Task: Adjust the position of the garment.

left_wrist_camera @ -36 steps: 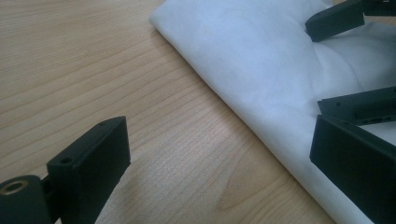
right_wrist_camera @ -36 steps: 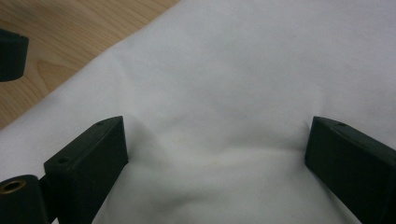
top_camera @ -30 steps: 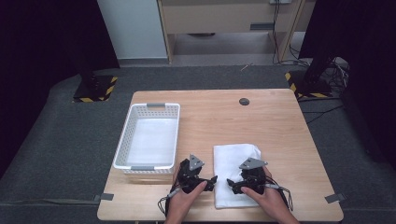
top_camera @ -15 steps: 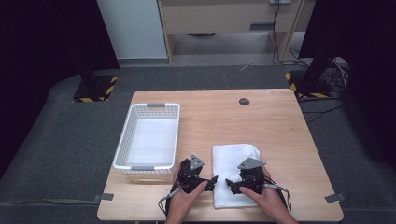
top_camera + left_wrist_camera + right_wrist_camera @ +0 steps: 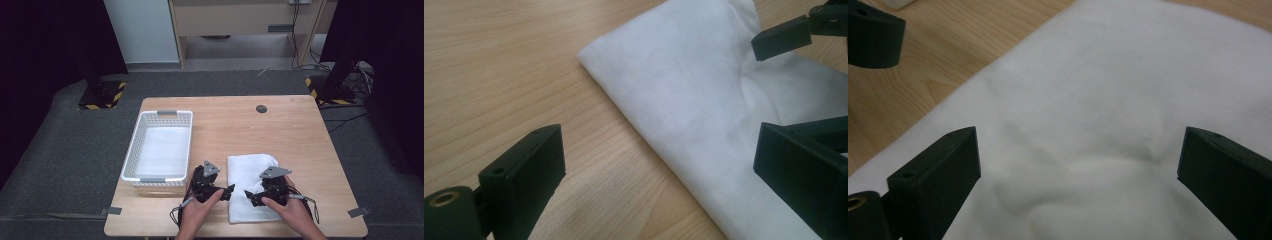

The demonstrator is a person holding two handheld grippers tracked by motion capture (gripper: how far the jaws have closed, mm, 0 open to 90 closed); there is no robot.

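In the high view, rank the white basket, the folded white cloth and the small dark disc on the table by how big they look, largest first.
1. White basket, the largest.
2. Folded white cloth, smaller, though the right gripper and hand cover part of it.
3. Small dark disc, by far the smallest.

Even overhead light brightens the tabletop (image 5: 280, 130); beyond the tabletop, the surroundings fall dark. Shadows are faint. The gripper views are soft, their near jaws blurred.

No readable text, labels, brands or numbers anywhere, only unlettered yellow-and-black hazard stripes (image 5: 102, 97) on floor stands
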